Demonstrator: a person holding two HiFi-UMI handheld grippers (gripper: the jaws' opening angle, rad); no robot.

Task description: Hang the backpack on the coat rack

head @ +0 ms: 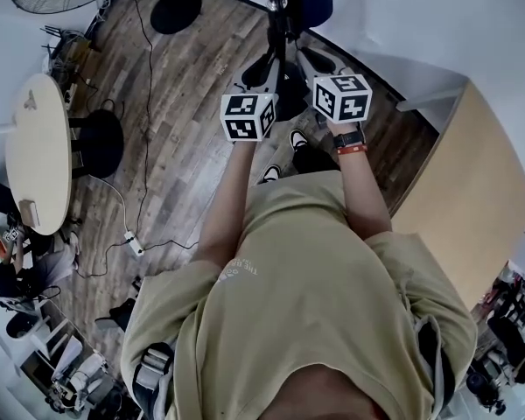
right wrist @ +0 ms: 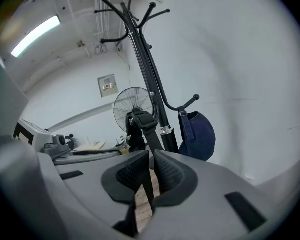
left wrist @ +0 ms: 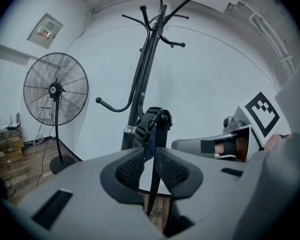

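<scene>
The backpack is hanging in the air in front of the person, close to the rack but not yet on it. It is being carried by two black webbing straps, one in each gripper. The left gripper is pinching its strap between pads pressed almost together, just under a plastic buckle. The right gripper is pinching the other strap in the same way. The bag's body is hanging below the jaws and is showing only as a dark mass, so its bulk is hard to judge. It is probably behaving as a soft, floppy load: thin, fairly slick webbing with all the weight pulling down through the pads, and the buckle likely serving as a stop if the strap is slipping. The straps near the top look like the right place to hold, since drawing them apart should open a loop for a hook. The low hook is standing nearest on the left; the one on the right is already carrying a navy cap. The top hooks are sitting higher up. A fan is standing well apart.
</scene>
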